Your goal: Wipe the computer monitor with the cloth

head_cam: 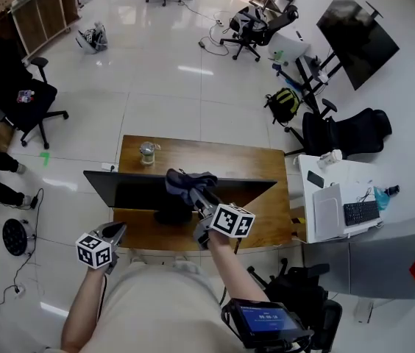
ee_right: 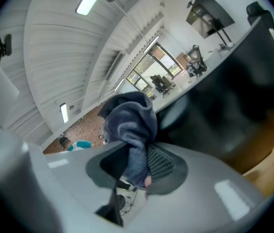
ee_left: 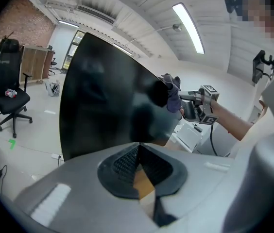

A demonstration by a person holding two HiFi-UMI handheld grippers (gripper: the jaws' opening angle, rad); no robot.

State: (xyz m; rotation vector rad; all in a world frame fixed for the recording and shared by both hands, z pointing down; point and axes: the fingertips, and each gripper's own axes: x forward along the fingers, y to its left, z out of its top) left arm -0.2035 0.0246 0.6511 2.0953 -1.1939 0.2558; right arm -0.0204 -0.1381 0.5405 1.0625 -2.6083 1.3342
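A black computer monitor point(head_cam: 137, 190) stands on a wooden desk point(head_cam: 255, 164), seen from above in the head view. My right gripper point(head_cam: 196, 193) is shut on a dark grey-blue cloth point(head_cam: 190, 182), which rests against the monitor's top edge near the middle. In the right gripper view the cloth point(ee_right: 133, 123) bunches out of the right gripper point(ee_right: 136, 155), with the monitor point(ee_right: 234, 93) to the right. My left gripper point(head_cam: 118, 230) is shut and holds nothing, below the monitor's left half. The left gripper point(ee_left: 138, 147) faces the dark screen point(ee_left: 105, 98), with the cloth point(ee_left: 172, 94) at its right edge.
A glass jar point(head_cam: 147, 152) stands at the desk's far left. A white side table point(head_cam: 340, 197) with a keyboard is to the right. Office chairs point(head_cam: 27, 98) point(head_cam: 343, 132) stand on the tiled floor around the desk. A large screen on a stand point(head_cam: 356, 28) is far right.
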